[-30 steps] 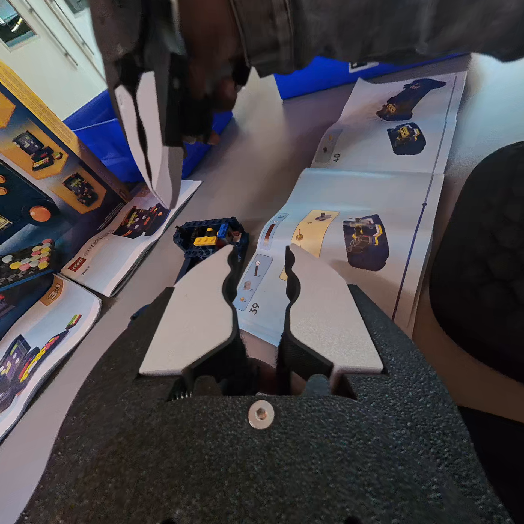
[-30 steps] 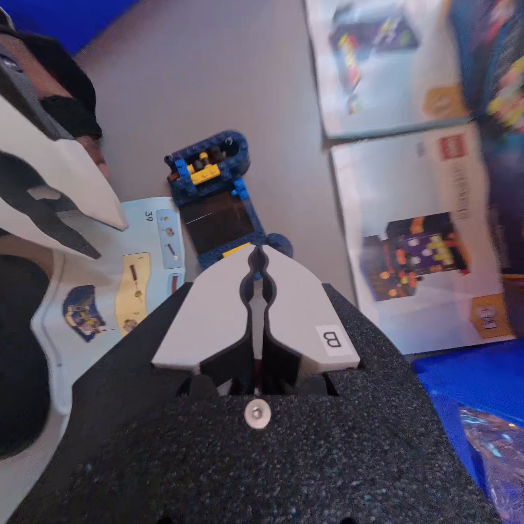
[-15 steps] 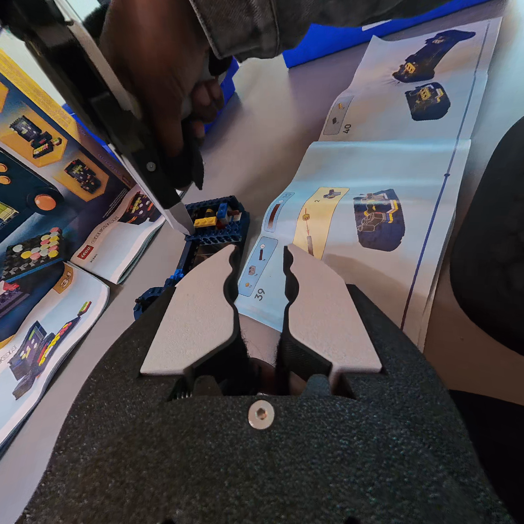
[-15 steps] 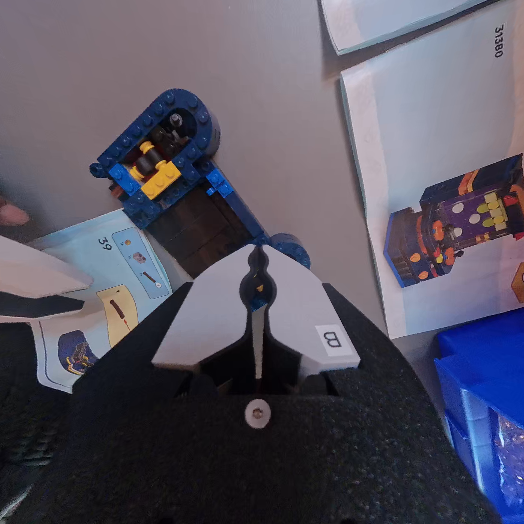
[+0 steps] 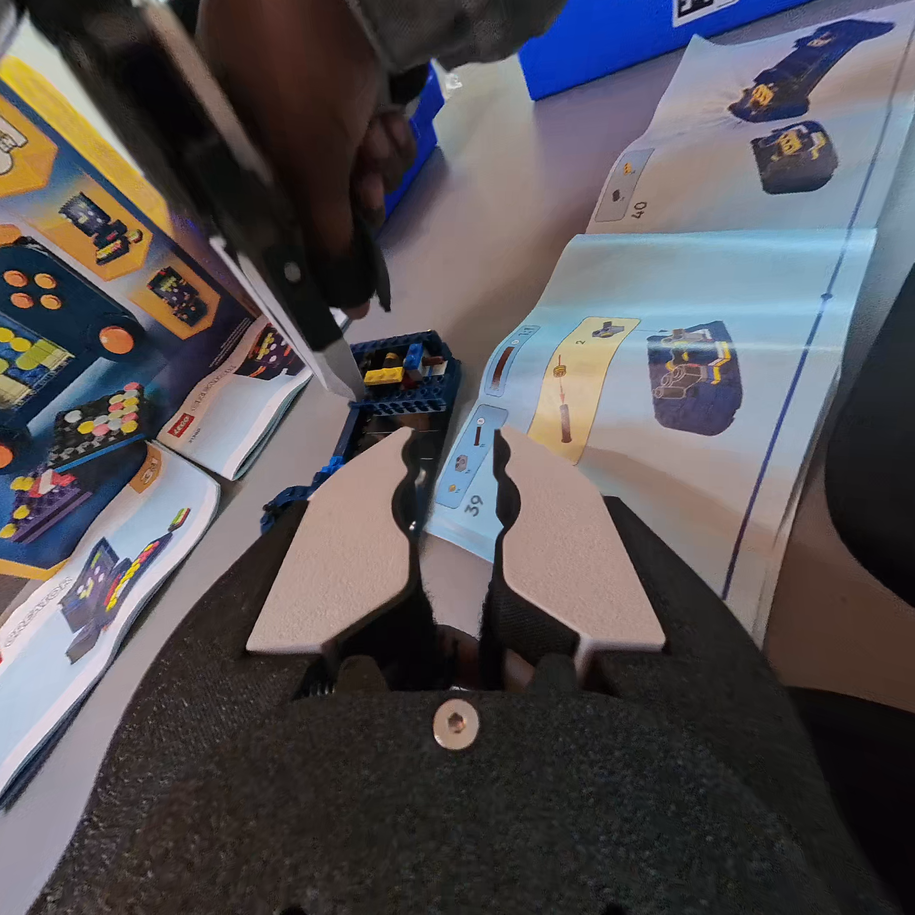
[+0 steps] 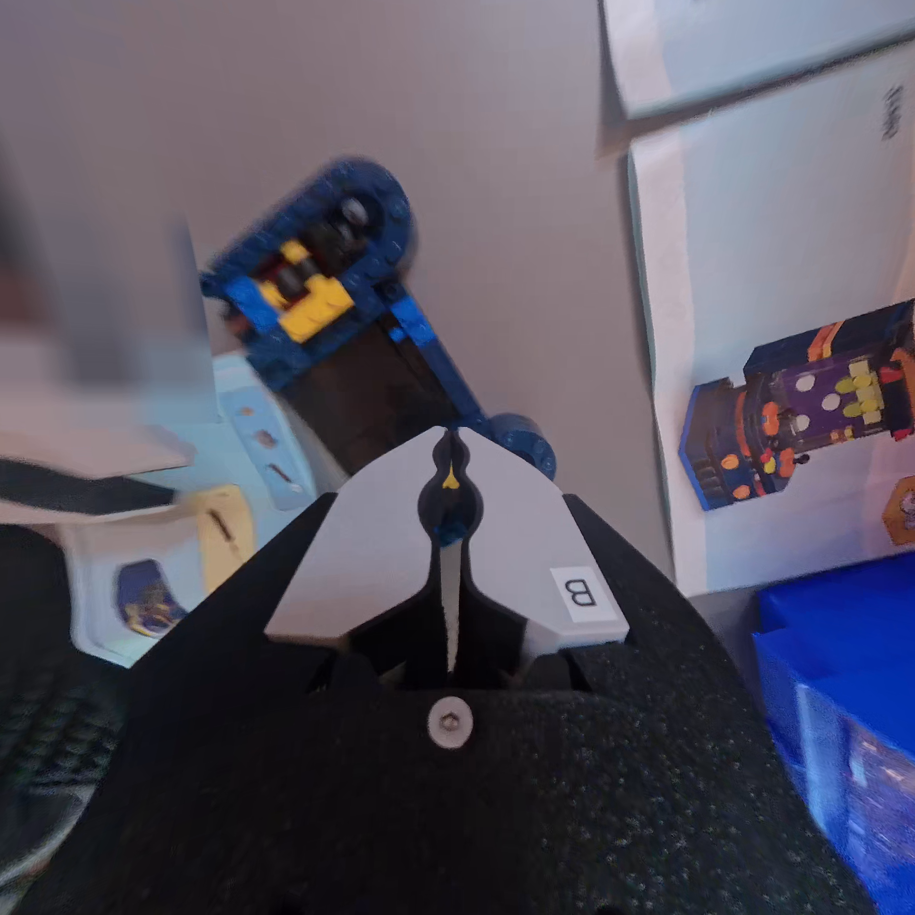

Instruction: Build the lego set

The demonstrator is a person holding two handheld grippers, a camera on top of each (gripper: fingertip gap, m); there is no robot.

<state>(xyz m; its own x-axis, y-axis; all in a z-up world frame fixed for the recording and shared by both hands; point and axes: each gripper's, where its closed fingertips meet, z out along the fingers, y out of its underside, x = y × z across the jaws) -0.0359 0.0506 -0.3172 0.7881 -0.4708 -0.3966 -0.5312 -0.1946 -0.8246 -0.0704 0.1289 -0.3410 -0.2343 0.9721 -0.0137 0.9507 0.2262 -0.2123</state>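
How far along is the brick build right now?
Done: a dark blue brick frame stands on the table with yellow and blue pieces fitted inside. In hand: nothing visible; the right gripper is shut, tip at the frame's corner, and the left gripper is open by the open instruction booklet. Left: the frame's top remains uncovered.

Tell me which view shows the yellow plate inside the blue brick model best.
The left wrist view: the yellow plate is sharp there, inside the blue brick model, beside the right gripper's fingertip. The right wrist view shows the plate from above, larger but motion-blurred.
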